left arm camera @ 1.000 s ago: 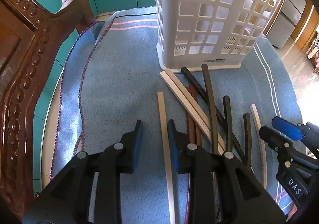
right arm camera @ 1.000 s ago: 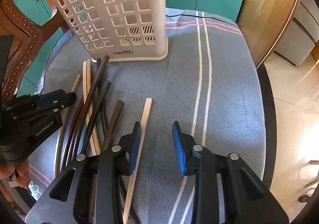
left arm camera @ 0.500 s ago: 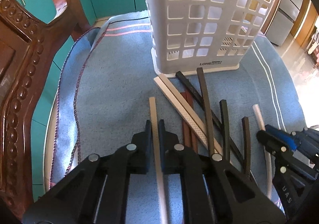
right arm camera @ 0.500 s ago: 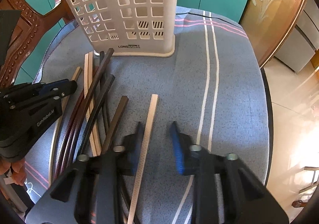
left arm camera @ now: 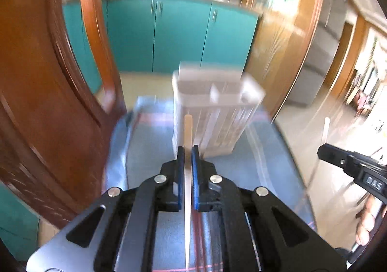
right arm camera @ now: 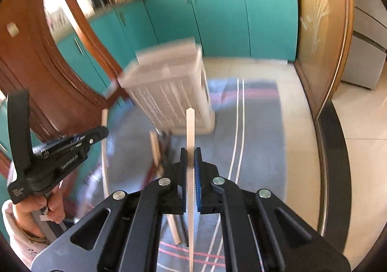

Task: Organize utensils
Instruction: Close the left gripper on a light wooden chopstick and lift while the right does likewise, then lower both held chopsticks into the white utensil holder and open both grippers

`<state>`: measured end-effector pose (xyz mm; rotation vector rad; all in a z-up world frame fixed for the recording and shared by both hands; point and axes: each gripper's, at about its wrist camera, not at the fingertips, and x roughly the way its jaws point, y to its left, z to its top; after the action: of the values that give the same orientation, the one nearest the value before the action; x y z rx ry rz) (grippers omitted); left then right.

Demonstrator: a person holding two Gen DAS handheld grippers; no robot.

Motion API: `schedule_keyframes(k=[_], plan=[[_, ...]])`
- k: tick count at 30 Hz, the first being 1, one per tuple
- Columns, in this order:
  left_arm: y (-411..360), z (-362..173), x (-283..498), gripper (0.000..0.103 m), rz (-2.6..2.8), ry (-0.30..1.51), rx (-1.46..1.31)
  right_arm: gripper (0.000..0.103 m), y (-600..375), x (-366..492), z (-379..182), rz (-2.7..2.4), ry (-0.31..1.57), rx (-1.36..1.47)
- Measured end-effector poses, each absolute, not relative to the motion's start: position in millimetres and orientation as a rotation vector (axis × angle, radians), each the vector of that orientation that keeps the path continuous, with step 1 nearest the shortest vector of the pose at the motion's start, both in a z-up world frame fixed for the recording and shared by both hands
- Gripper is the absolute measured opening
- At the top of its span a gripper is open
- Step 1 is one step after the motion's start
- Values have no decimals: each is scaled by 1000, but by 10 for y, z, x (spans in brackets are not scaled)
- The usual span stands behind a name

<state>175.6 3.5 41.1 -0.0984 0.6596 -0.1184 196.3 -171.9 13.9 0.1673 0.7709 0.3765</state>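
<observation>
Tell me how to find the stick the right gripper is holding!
Find the white holder on the blue cloth. In front of it, the right gripper pinches one pale chopstick, lifted, while darker sticks lie flat on the cloth.

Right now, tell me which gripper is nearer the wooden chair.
Left. The left gripper sits beside the wooden chair; the right gripper is farther, beyond the left one.

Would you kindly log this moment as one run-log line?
left gripper: shut on chopstick | right gripper: shut on pale chopstick | basket: upright
</observation>
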Motion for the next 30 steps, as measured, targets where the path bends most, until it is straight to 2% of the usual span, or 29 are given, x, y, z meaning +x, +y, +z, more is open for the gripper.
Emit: schedule_keyframes(k=[5,8,14,20,30], plan=[[230,1185,1606,7,-115,415,-166,6,-1883,1785,779,393,586,255],[343,1472,1663,7,-77,278,-237,6,-1938,1864,1119,360,456,321],[502,1454,2021,7,13,129,-360,6,-2032,2075,1384,263,206,443],[360,1050,2580,7,39,234,-318,6,-1771,2501,1029,216,304,373],[213,623,2804,8,33,356,-216,8,-1399,2679,575,207,419,190]])
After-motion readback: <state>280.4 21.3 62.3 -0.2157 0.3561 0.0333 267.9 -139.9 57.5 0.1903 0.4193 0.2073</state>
